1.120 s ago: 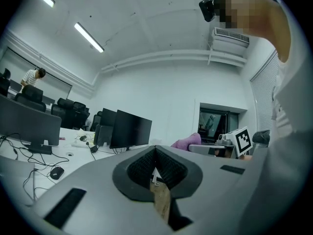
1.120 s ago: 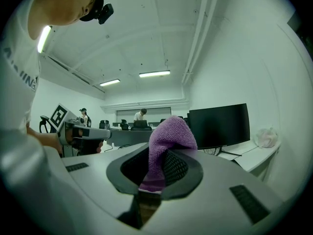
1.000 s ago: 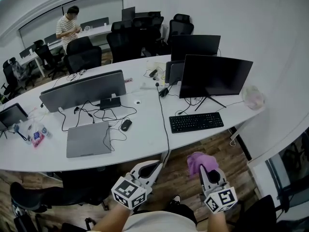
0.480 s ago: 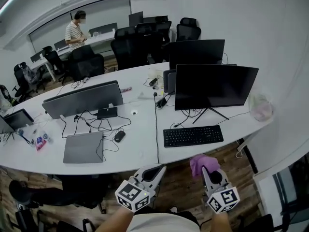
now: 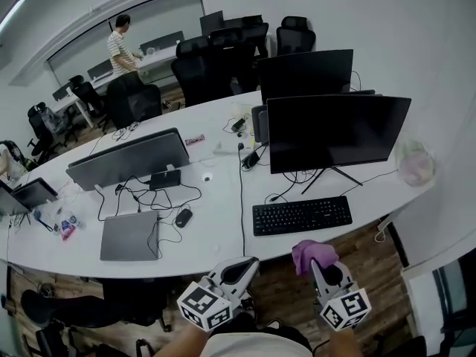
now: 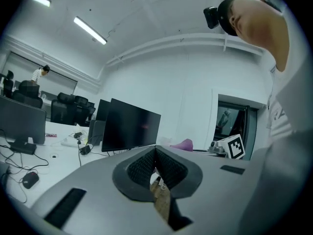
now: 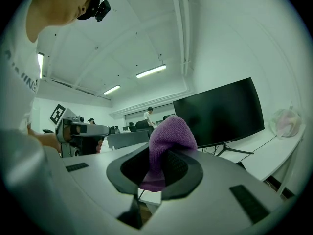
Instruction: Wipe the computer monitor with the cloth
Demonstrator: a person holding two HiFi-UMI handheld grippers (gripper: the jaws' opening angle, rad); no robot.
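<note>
Your right tool (image 5: 320,266) grips the bunched purple knitted cloth (image 5: 312,252). Your left tool (image 5: 239,268) has its jaws pressed together on nothing. Both hang off the near edge of the white curved tabletop (image 5: 216,225), well apart from the wide black flat-screen monitor (image 5: 338,131). Much of the cloth bulges out past the jaws, so I judge a hard swipe could tug it free. Reaching over the black keyboard (image 5: 301,215), you might also scrape the screen with bare jaw tips, or rock the monitor by pressing too hard.
</note>
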